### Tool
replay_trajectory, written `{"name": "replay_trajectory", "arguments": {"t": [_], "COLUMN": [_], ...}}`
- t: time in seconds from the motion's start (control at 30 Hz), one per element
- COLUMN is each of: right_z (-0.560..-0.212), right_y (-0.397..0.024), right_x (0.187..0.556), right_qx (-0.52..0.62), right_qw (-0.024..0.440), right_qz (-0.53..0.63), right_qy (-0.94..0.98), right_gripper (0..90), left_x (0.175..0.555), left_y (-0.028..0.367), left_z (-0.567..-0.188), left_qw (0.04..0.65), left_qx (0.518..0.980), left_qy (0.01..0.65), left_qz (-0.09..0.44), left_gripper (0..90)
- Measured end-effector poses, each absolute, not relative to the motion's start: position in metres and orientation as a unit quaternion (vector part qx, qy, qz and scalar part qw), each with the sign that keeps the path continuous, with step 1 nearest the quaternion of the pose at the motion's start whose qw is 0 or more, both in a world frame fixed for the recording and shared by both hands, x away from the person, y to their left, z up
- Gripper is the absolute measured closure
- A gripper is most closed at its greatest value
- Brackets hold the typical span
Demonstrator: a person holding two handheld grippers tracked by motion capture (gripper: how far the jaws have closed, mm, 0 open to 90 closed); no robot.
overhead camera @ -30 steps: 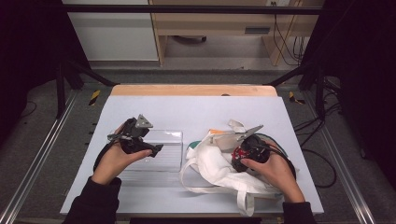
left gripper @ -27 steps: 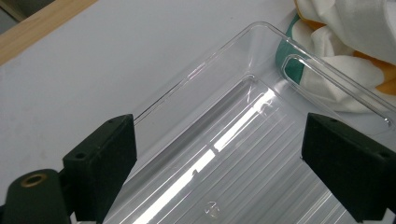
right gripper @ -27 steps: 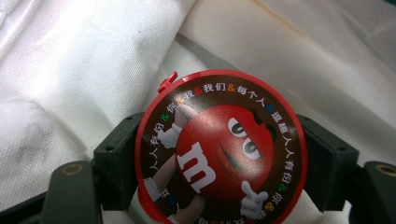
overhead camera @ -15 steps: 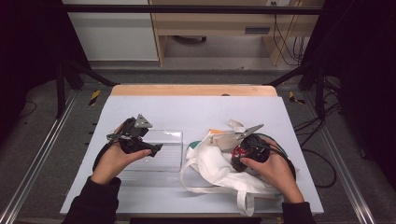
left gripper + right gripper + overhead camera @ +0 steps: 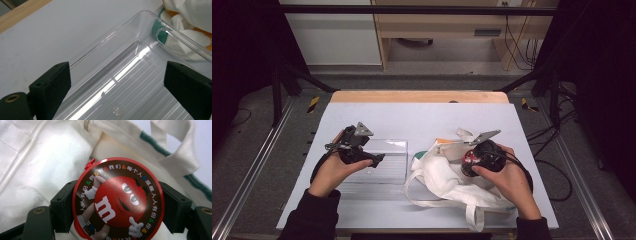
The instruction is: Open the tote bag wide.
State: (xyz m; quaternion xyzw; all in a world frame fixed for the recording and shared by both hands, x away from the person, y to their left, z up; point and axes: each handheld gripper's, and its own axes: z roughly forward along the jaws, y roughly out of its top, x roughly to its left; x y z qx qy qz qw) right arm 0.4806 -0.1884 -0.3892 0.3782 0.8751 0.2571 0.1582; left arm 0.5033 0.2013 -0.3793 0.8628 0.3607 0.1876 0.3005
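Note:
A round red candy tin (image 5: 117, 200) with a cartoon face on its lid sits between the black jaws of my right gripper (image 5: 117, 206), which is shut on its sides. It hangs just above a white cloth bag (image 5: 45, 157) with green trim. In the high view the right gripper (image 5: 466, 161) holds the tin (image 5: 469, 158) over the bag (image 5: 439, 180) at the table's right. My left gripper (image 5: 377, 159) hovers over a clear plastic tray (image 5: 392, 144) left of the bag. Its jaws (image 5: 117, 80) stand wide open, and nothing lies in the tray (image 5: 130, 62) below them.
The bag's handles (image 5: 472, 215) trail toward the table's front edge. The pale table (image 5: 422, 115) has a wooden strip (image 5: 417, 96) along its far edge. Cables (image 5: 557, 175) hang off the right side.

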Motion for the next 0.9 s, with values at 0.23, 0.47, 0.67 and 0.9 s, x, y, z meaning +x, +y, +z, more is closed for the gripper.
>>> {"name": "replay_trajectory", "arguments": {"t": [0.23,0.47,0.67,0.9], "right_z": [-0.372,-0.354,-0.341,-0.324], "right_y": [-0.188,-0.185,-0.173,-0.152], "right_x": [0.474,0.465,0.458,0.460], "right_qx": [0.370,0.367,0.358,0.344], "right_qw": [0.179,0.181,0.197,0.199], "right_qz": [0.273,0.297,0.304,0.308], "right_qy": [0.870,0.862,0.860,0.864], "right_gripper": [26.0,26.1,26.0,26.1], "left_x": [0.503,0.503,0.502,0.501], "left_y": [0.201,0.207,0.210,0.219], "left_z": [-0.382,-0.380,-0.378,-0.377], "left_qw": [0.302,0.312,0.319,0.321], "left_qx": [0.864,0.863,0.859,0.858], "left_qy": [0.357,0.353,0.357,0.362], "left_qz": [0.185,0.184,0.180,0.174], "left_gripper": [7.3,9.5,9.6,9.3]}}
